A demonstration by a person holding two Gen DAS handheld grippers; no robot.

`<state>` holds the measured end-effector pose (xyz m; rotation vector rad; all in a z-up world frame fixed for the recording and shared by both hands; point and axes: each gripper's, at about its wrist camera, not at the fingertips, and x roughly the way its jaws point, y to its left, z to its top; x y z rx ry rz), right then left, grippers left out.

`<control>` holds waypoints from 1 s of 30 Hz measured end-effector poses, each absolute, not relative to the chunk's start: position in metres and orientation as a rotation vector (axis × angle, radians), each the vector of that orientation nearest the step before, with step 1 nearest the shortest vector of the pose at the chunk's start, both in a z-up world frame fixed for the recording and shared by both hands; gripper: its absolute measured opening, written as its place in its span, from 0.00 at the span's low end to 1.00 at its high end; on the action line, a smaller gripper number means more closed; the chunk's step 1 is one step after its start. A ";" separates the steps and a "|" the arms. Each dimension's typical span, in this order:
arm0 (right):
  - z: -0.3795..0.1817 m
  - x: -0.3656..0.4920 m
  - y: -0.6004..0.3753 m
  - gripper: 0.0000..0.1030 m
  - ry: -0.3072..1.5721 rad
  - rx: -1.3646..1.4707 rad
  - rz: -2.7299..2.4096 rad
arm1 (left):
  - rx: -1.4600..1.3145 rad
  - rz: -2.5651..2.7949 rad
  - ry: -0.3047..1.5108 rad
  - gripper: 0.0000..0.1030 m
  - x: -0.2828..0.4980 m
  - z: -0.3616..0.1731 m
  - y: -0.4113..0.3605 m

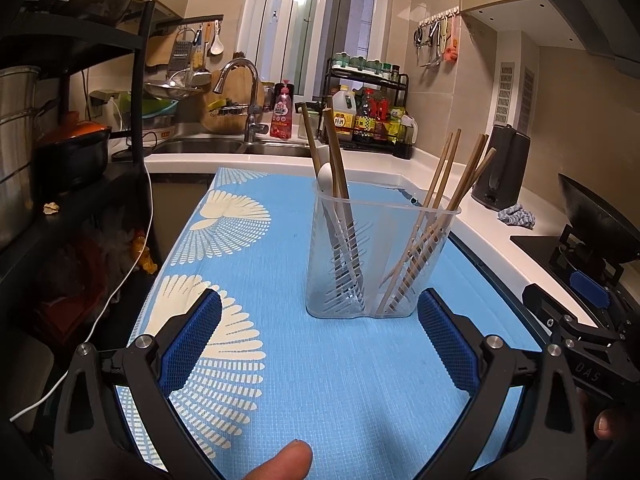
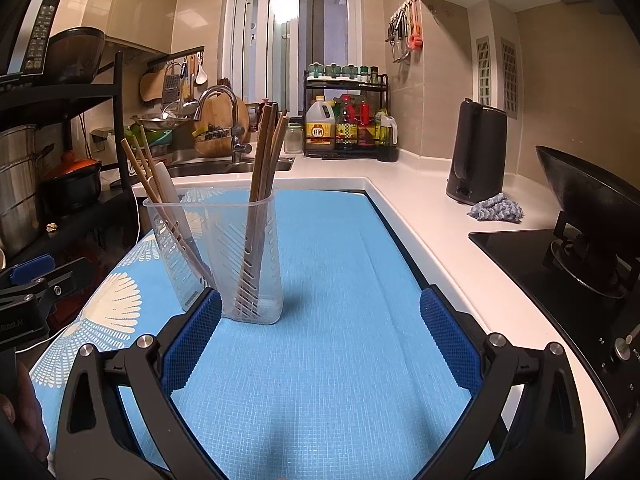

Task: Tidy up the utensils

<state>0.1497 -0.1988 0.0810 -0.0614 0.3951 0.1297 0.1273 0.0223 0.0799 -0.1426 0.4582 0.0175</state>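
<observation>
**Utensils stand sorted in the clear holder**

The clear plastic utensil holder (image 1: 380,256) stands upright on the blue mat (image 1: 320,360) that covers the worktop (image 1: 472,216). Its two compartments are both filled — one holds a few wooden chopsticks (image 1: 338,168) with a white spoon (image 1: 326,178), the other a fan of lighter chopsticks (image 1: 444,208) leaning outward. The left hand-held gripper (image 1: 320,344) hovers just in front of the holder, jaws spread wide and grasping nothing. The right hand-held gripper (image 2: 320,340) is likewise released and empty — its left pad just beside the holder's base. Behind lie a sink (image 1: 208,146), a faucet (image 1: 244,92) and a black kettle (image 2: 478,152).
</observation>
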 end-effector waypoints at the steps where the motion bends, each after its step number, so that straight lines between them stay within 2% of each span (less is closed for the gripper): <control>1: 0.081 0.150 -0.199 0.95 0.394 -0.061 0.128 | -0.143 0.018 0.457 0.93 0.127 0.080 0.022; 30: 0.080 0.151 -0.202 0.95 0.396 -0.064 0.129 | -0.108 0.004 0.457 0.93 0.126 0.078 0.015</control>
